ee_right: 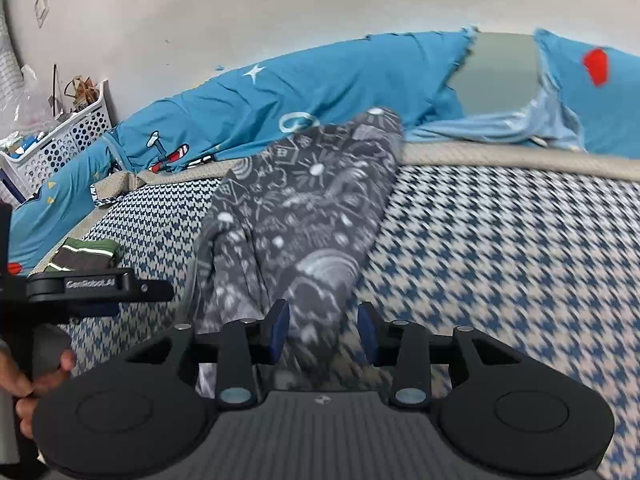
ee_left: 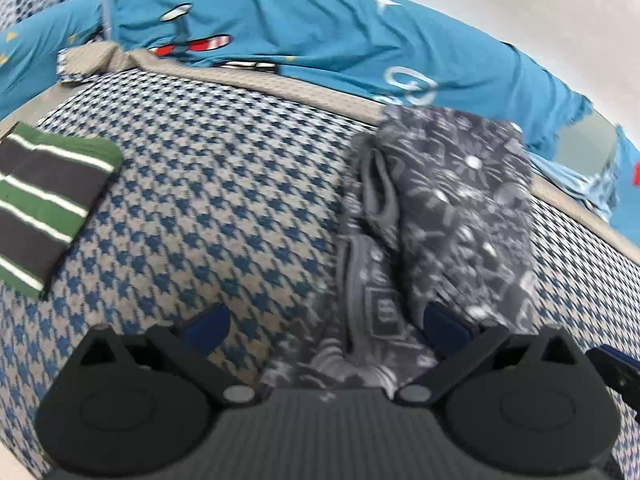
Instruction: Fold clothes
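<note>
Right tongs apart, left tongs apart; grey garment lengthwise toward pillows.

Houndstooth bed bears grey patterned garment; striped folded cloth.

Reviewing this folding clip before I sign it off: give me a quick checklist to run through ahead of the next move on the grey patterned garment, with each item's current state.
1. Right gripper free of cloth: ok, jaws apart, pads not pressing on anything.
2. Left gripper open: ok, wide, pads not pressing cloth.
3. Grey patterned garment lying flat on the houndstooth cover: not ok, bunched with ridges.
4. Garment folded evenly: cannot tell, blurred.
5. Striped folded garment out of the way: ok, apart at the left.
6. Blue bedding off the garment: ok.
</note>
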`<state>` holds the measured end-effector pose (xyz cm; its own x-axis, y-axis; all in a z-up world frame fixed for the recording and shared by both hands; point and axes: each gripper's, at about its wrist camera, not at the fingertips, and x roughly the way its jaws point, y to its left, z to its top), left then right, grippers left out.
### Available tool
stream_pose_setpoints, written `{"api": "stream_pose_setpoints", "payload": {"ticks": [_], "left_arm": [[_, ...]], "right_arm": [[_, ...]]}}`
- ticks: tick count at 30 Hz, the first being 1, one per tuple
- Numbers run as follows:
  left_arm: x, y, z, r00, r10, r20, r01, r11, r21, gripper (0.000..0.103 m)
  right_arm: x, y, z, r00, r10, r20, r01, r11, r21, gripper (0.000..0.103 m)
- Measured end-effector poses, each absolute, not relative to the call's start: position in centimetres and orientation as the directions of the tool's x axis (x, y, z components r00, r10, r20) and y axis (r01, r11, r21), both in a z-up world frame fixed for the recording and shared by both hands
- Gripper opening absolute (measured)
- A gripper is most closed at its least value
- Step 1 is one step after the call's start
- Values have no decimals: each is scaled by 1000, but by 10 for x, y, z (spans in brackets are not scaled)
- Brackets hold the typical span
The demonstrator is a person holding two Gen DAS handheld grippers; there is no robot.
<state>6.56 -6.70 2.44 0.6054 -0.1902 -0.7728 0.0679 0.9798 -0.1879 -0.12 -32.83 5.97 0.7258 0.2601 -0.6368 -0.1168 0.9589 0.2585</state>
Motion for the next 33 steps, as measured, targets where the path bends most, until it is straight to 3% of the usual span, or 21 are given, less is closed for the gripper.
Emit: {"api": "stream_pose_setpoints", "payload": {"ticks": [9,20,26,30,33], "left_arm": [[51,-75,24,600,-281,-749,158,960,-233,103],[49,-68,22,592,-278,-756,143,960,-241,103],[48,-60,25,589,-288,-755,130,956,-263,103],[47,-53,24,583,-288,-760,114,955,-274,103],[46,-49,22,578,-285,-765,103,955,-278,103]], "right_arm": [[-40,-349,60,729,267,-630,-86,949,304,46],[-72,-363,49,705,302,-642,-69,930,362,66],[-74,-359,38,670,358,-650,-71,903,424,67],[-76,-350,35,670,383,-636,-108,898,426,66],[-80,-340,38,691,356,-629,-140,920,366,38]]}}
